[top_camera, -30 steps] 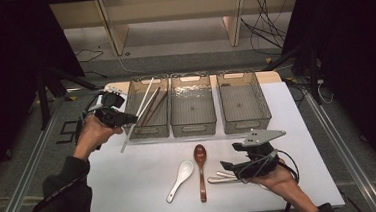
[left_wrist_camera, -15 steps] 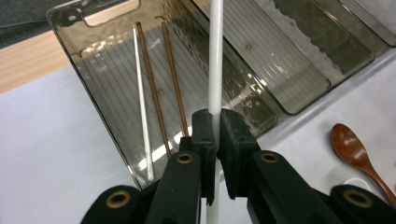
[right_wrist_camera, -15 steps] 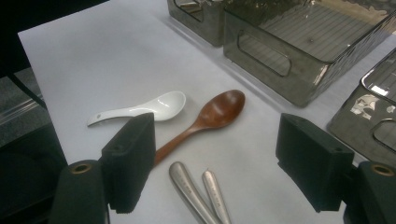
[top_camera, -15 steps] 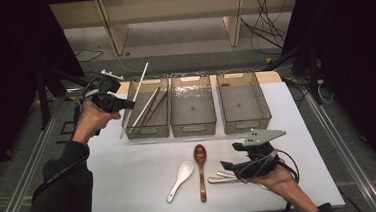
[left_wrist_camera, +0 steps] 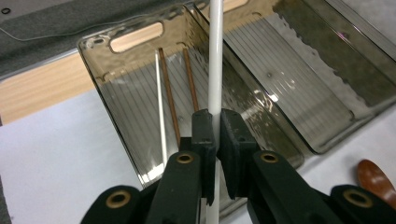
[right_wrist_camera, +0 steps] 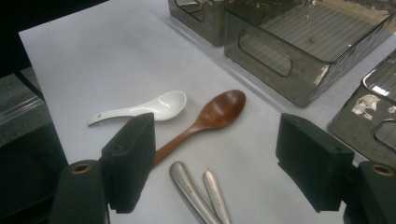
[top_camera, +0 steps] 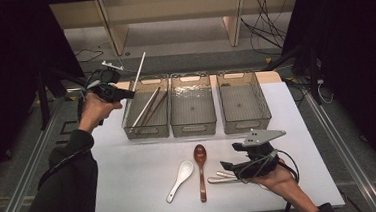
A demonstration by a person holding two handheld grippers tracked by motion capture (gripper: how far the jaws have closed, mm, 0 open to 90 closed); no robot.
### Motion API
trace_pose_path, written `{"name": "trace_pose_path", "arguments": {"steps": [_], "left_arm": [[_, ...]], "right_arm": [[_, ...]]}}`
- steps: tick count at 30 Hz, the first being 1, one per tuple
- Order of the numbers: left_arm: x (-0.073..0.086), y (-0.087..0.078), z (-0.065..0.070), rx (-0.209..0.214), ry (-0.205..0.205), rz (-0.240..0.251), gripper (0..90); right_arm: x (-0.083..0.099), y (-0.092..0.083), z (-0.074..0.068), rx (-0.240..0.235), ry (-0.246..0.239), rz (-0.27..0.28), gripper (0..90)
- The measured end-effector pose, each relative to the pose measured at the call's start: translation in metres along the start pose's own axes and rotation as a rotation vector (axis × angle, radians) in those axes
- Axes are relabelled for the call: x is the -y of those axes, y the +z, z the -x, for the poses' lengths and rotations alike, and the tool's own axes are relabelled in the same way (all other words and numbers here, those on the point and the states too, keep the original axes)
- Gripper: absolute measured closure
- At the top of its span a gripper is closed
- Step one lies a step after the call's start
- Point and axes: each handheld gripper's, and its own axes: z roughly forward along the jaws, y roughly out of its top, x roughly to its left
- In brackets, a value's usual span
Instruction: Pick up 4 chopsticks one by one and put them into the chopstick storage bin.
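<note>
Between left gripper (left_wrist_camera: pixel 214 140) jaws, white chopstick (left_wrist_camera: pixel 215 56)

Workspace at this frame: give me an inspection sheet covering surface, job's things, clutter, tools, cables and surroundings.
Surface: white table, three clear bins in a row.
Job's things: white chopstick in the left tool; chopsticks in left bin; white spoon, wooden spoon, metal handles on table.
Clutter: nothing seen.
Tools: left tool shut on the chopstick; right tool open over the handles.
Cables: bundle on floor behind table.
Surroundings: wooden shelving, dark sides.
</note>
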Motion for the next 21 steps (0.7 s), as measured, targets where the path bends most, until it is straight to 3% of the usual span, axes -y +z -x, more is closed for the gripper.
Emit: {"name": "trace_pose_path", "arguments": {"steps": [10,21], "left_arm": [[-0.007,0.015,-0.007,-0.035,-0.001,0.029,83.9],[0.005,0.035,-0.009,-0.040,0.005,0.030,83.9]], "right_arm": [[0.000,0.000,0.000,-0.004,0.000,0.000,29.5],[0.000,0.000,-0.001,-0.007,-0.006,-0.001,29.5]]}}
